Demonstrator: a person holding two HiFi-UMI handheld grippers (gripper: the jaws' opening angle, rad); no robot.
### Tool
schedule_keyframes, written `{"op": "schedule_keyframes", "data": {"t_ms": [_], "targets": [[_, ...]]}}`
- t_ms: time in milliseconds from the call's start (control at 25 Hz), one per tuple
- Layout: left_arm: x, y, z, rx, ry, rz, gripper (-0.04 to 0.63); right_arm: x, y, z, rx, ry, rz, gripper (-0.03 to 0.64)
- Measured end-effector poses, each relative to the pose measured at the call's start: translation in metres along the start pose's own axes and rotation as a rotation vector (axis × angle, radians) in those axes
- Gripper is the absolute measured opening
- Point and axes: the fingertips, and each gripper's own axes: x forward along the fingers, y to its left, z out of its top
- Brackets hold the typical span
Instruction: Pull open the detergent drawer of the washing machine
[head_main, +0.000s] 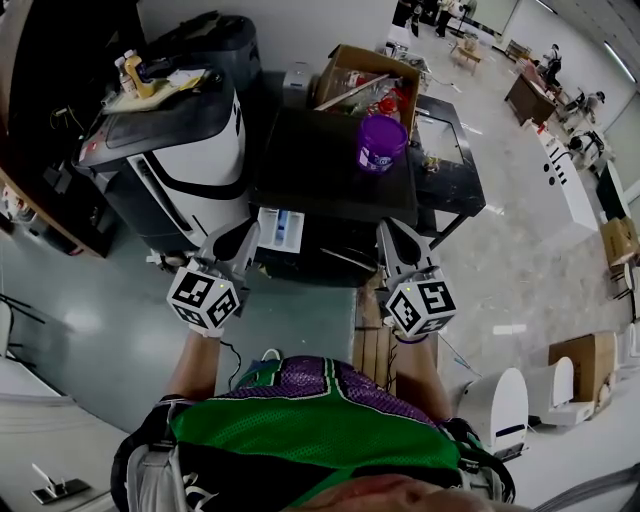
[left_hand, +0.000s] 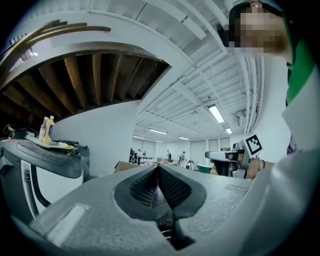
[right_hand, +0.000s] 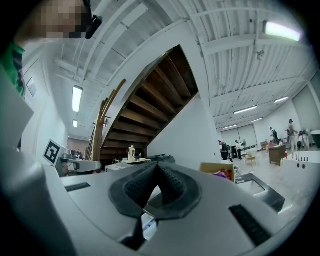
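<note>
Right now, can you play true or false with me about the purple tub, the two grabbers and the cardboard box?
1. The purple tub stands on top of the dark machine. True.
2. The right gripper holds the purple tub. False: its fingers are shut on nothing, and the tub stands alone on the machine.
3. The left gripper has its fingers wide apart. False: they are pressed together with nothing between them.
4. A cardboard box sits behind the dark machine. True.
</note>
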Motion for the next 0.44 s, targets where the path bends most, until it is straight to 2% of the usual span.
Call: {"op": "schedule_keyframes", "data": {"t_ms": [440], "targets": [[0.0089, -0.0043, -0.0095, -0.022, 0.01, -0.007, 0.017, -0.0022, -0.0068, -0.0006, 0.005, 0.002, -0.008, 0.002]]}}
